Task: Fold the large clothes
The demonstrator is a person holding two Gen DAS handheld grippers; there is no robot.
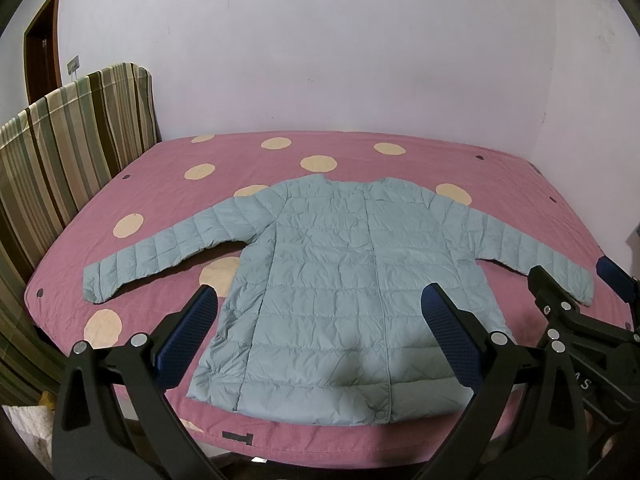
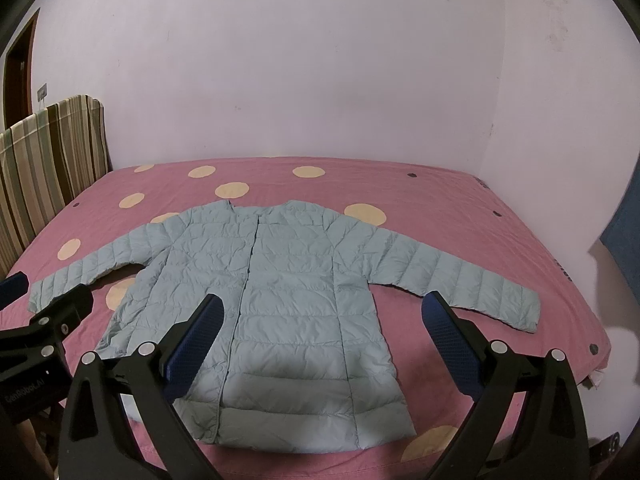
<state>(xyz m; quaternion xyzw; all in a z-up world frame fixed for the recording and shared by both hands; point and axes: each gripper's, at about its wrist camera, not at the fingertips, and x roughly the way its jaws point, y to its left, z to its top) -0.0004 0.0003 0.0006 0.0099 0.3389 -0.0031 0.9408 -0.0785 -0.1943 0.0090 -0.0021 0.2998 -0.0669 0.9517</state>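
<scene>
Both tongs hang released above the near edge of the bed, and I have nothing clamped in either. Through the left wrist camera I see my left gripper (image 1: 320,316) with its blue pads (image 1: 188,336) spread wide, the jacket (image 1: 320,280) showing in the gap between them. That pale blue quilted jacket lies flat and face up on the pink bedspread (image 1: 520,184) with cream dots, its collar toward the far wall (image 1: 320,60) and its hem toward me, both sleeves stretched out to the sides. At the right edge of this view I catch part of my right gripper (image 1: 580,300), reaching in over the cuff of the sleeve on that side; I cannot tell whether it touches the cloth. A striped headboard (image 1: 72,140) stands along the left side of the bed, with a brown door (image 1: 42,44) behind it. Through the right wrist camera my right gripper (image 2: 322,320) is likewise spread wide, one pad over the jacket (image 2: 288,300) body and the other near the right sleeve, just inside its cuff. The front closure runs from collar to hem. My left gripper (image 2: 44,320) shows at the left edge, over the end of the other sleeve. The bedspread (image 2: 460,200) reaches back to the wall (image 2: 280,60), and the headboard (image 2: 52,152) stands at the left.
</scene>
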